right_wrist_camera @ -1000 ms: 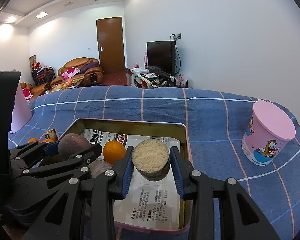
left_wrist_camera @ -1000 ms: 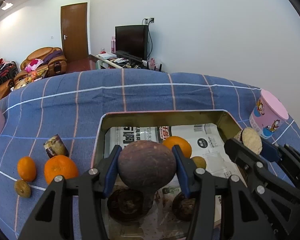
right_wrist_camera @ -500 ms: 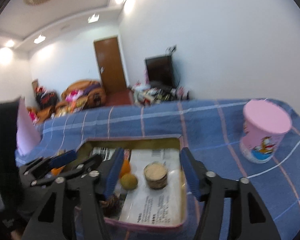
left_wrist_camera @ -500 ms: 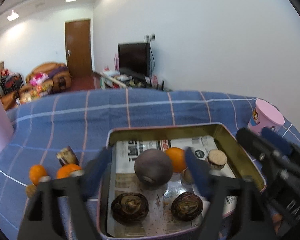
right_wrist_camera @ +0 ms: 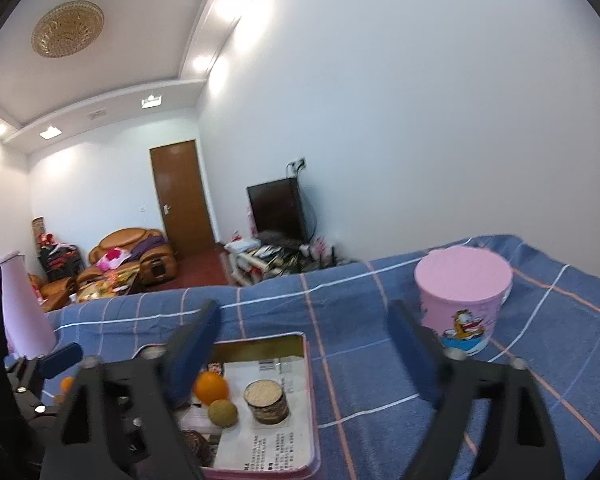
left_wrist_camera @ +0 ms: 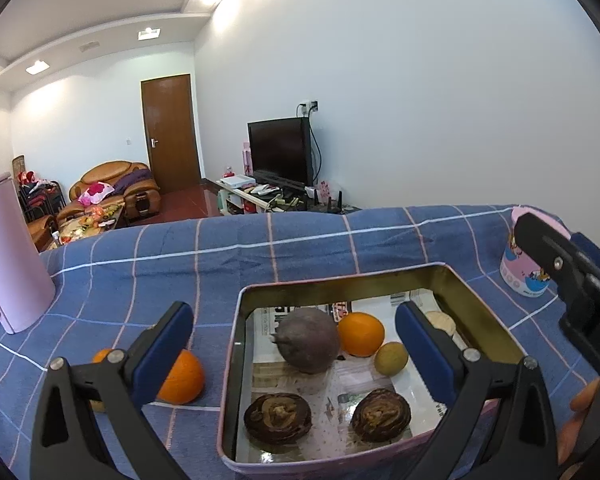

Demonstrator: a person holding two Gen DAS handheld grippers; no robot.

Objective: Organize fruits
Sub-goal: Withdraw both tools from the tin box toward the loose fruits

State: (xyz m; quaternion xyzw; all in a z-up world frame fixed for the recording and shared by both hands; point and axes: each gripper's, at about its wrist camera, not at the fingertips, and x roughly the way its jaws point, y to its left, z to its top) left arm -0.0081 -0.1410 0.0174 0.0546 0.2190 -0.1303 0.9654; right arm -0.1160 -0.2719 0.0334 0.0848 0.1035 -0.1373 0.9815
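Observation:
A metal tin (left_wrist_camera: 340, 282) lined with newspaper holds a round purple-brown fruit (left_wrist_camera: 309, 340), an orange (left_wrist_camera: 361, 333), a small yellow-green fruit (left_wrist_camera: 391, 358), two dark brown fruits (left_wrist_camera: 277, 417) and a cut round piece (right_wrist_camera: 266, 396). My left gripper (left_wrist_camera: 294, 320) hovers over the tin's near side. Its jaws are opening wide and the pads touch nothing. My right gripper (right_wrist_camera: 302, 316) hangs above the tin's right rim (right_wrist_camera: 312, 400), jaws opening too, with nothing between them. Another orange (left_wrist_camera: 180, 376) lies on the cloth left of the tin.
A pink lidded cup (right_wrist_camera: 462, 304) stands on the blue checked cloth to the right of the tin. A tall pink jug (left_wrist_camera: 8, 260) stands far left. A smaller orange (left_wrist_camera: 100, 356) peeks out behind my left finger. A room with a sofa and TV lies beyond.
The left gripper let go of the purple-brown fruit and the right let go of the cut round piece. Both now rest in the tin. Both grippers drew back and tilted upward.

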